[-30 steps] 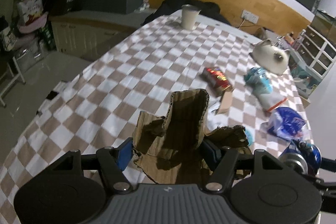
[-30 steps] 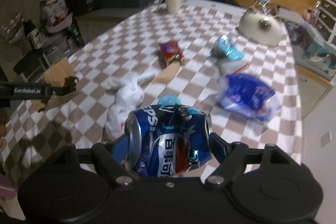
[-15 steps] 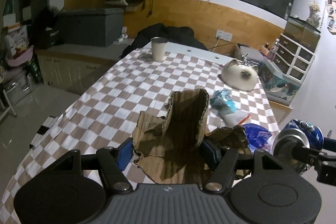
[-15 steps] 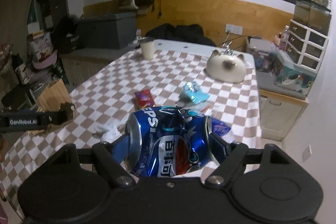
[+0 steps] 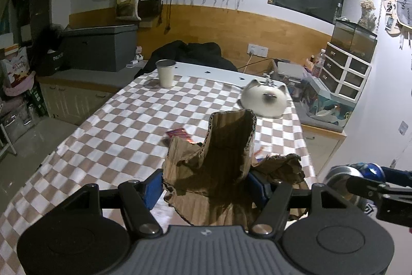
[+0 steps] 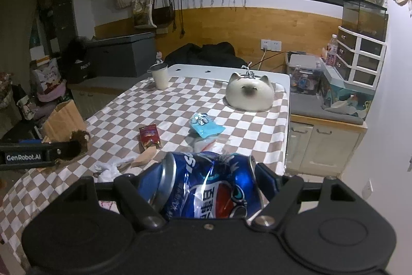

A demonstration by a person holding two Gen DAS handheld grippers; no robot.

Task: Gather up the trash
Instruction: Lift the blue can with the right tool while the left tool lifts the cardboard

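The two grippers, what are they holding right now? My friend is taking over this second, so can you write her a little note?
Left gripper: shut on a crumpled piece of cardboard, held above the table.
Right gripper: shut on a crushed blue can.
On the checkered tablecloth lie a red snack wrapper, a light blue wrapper, a clear plastic bag, white tissue and a small cardboard scrap.
Done: two pieces picked up.
Left: drop both in a bin (none in view), then collect the rest.

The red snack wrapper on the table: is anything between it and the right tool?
Yes. The right tool is already shut on a crushed blue can, which fills its jaws; the red snack wrapper lies beyond it.
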